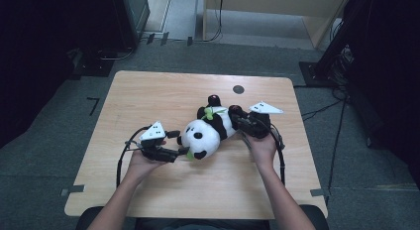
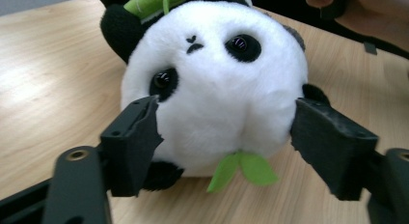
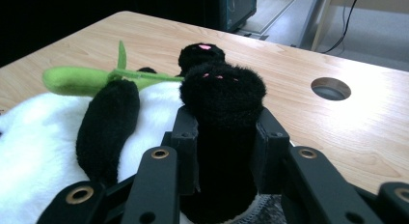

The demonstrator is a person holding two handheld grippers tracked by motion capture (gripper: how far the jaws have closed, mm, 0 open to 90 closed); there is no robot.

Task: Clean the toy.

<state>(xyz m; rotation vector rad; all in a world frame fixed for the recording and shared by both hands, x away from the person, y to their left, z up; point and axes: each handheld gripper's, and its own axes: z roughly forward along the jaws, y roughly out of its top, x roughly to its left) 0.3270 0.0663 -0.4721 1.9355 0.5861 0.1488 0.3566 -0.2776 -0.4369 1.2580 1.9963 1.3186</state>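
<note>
A black-and-white plush panda (image 1: 205, 133) lies on its back on the wooden table (image 1: 148, 91), head toward me, with a green bamboo stalk (image 3: 82, 80) across its belly. My left gripper (image 1: 178, 143) is at the head, open, and its jaws stand on either side of the white face (image 2: 217, 89) without squeezing it. A green felt leaf (image 2: 243, 168) pokes out under the chin. My right gripper (image 1: 236, 118) is at the panda's far end. There its jaws (image 3: 224, 137) are shut on one black leg (image 3: 222, 93) with pink paw marks.
A round hole (image 1: 238, 89) is cut in the table beyond the panda, also the hole (image 3: 331, 88) near the right gripper. Grey carpet with cables surrounds the table, with dark stands (image 1: 341, 46) at the back right and a cabinet (image 1: 133, 12) at the back left.
</note>
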